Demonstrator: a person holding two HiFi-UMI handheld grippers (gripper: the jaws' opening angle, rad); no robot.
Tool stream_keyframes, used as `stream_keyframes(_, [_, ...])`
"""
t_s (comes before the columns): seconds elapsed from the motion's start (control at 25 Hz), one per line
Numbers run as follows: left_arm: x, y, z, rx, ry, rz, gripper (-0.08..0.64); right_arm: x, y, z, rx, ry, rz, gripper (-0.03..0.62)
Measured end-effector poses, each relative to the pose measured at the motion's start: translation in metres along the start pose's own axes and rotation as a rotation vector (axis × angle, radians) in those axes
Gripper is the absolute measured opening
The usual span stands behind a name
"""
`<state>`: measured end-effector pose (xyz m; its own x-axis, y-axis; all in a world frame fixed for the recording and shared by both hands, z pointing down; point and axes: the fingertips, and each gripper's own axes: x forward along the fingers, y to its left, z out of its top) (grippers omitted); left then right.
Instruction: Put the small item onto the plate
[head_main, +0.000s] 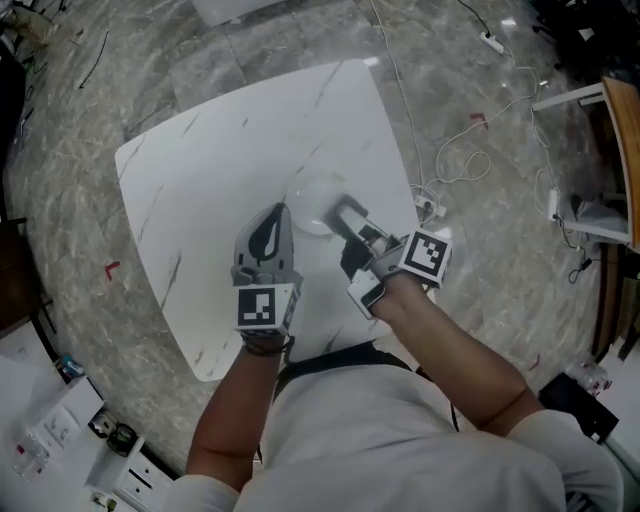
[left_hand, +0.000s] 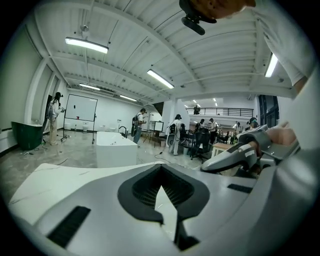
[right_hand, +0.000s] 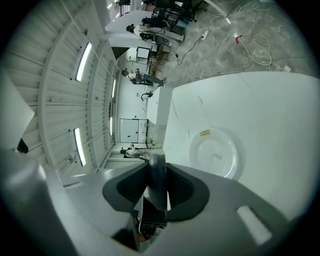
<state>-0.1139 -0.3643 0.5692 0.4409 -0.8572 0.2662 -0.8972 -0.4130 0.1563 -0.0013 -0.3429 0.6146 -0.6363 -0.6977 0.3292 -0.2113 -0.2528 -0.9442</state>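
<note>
A round white plate (head_main: 312, 203) lies near the middle of the white table (head_main: 200, 170); in the right gripper view the plate (right_hand: 215, 152) shows beyond the jaws to the right. My right gripper (head_main: 347, 214) hovers at the plate's right rim, turned on its side. It is shut on a small grey ring-shaped item (right_hand: 156, 177), held upright between the pads. My left gripper (head_main: 271, 222) rests just left of the plate, jaws together with nothing in them. In the left gripper view the left gripper (left_hand: 162, 192) points over the tabletop, and the right gripper (left_hand: 240, 155) shows at the right.
White cables (head_main: 455, 165) and a power strip (head_main: 490, 42) lie on the marble floor right of the table. A wooden shelf edge (head_main: 622, 130) stands at the far right. Several people stand far off in the hall (left_hand: 175, 132).
</note>
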Motion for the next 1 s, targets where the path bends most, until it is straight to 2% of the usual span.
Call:
stream_keyframes(0.2, [0.018,0.011,-0.028,-0.011,0.056,-0.032,0.006,0.033,-0.043,0.007,0.006,0.024,-0.080,0.100])
stream_keyframes(0.32, [0.029,0.020,-0.039,-0.004,0.077,-0.049,0.006,0.054,-0.058,0.008,-0.001,0.038,-0.081,0.100])
stream_keyframes(0.56, [0.040,0.033,-0.057,-0.034,0.077,-0.048,0.006,0.073,-0.094,0.005,-0.042,0.074,-0.178,0.100])
stream_keyframes(1.0, [0.033,0.044,-0.075,-0.078,0.105,-0.042,0.006,0.090,-0.109,0.002,-0.120,0.116,-0.271,0.103])
